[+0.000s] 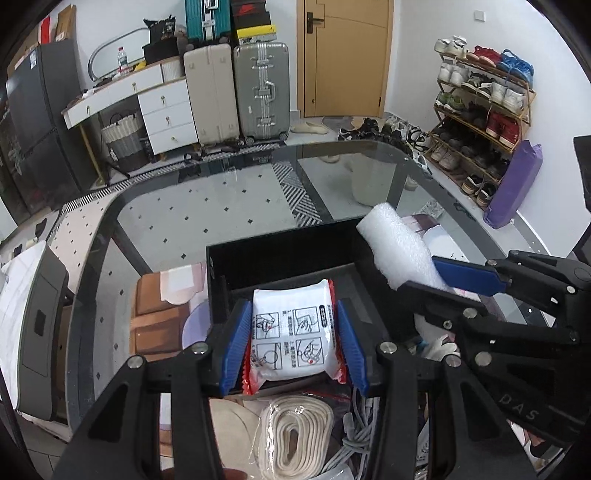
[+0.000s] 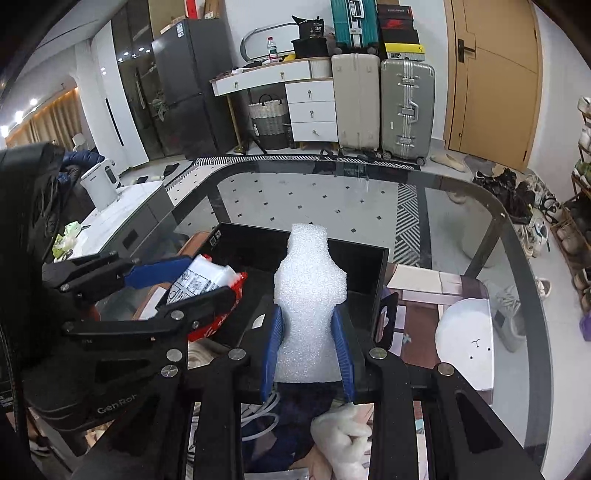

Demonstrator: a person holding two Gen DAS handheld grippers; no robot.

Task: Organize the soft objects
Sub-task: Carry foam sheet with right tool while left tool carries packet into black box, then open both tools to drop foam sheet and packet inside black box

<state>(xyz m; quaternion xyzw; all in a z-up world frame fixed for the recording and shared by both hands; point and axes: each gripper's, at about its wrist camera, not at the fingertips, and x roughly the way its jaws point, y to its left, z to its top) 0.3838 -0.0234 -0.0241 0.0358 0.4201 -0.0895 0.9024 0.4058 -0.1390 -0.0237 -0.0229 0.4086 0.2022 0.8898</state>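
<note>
Both tongs are clamped: the left gripper on a white wipes packet, the right gripper on a foam sheet. Each item's long axis runs forward between the fingers, over the black box. Packet shows instruction pictograms; text unreadable. Left tong's body reads "GenRob".

"GenRo" stands in pale letters on the left tool's black body, lower left of the right wrist view. "DAS" shows on the right tool's body, lower right of the left wrist view. A black bag at the upper middle bears "36".
</note>
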